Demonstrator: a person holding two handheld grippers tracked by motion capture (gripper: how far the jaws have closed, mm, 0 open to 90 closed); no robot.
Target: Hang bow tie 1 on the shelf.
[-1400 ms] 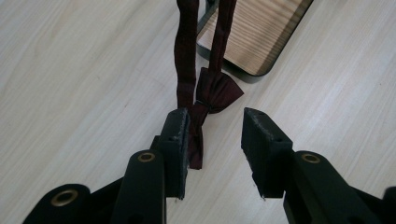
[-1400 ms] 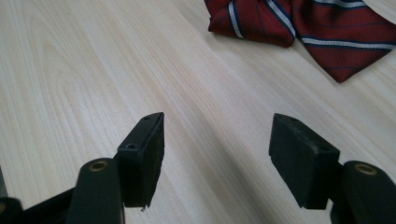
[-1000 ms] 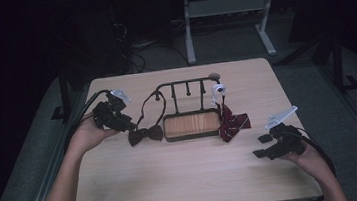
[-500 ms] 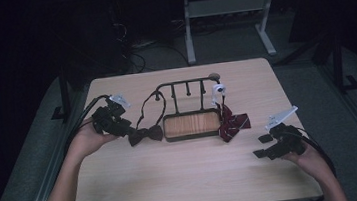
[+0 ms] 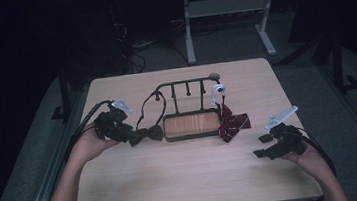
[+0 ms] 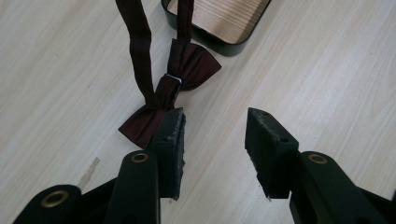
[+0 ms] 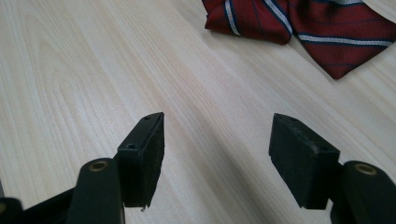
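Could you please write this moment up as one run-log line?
left claw: open, jaws just opening, beside dark bow tie | right claw: open, nothing between, near striped tie | rack: mid-table

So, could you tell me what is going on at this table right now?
A person holds a gripper in each hand. The left gripper, jaws just opening with nothing between them, sits beside a dark bow tie whose strap hangs from a black rack. The right gripper rests open near a striped red tie.

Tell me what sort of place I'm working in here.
Probably a lab or workshop set up for recording, not a home: a bare light wooden table in a dark room, loose cables on the grey floor, and a white metal desk frame behind.
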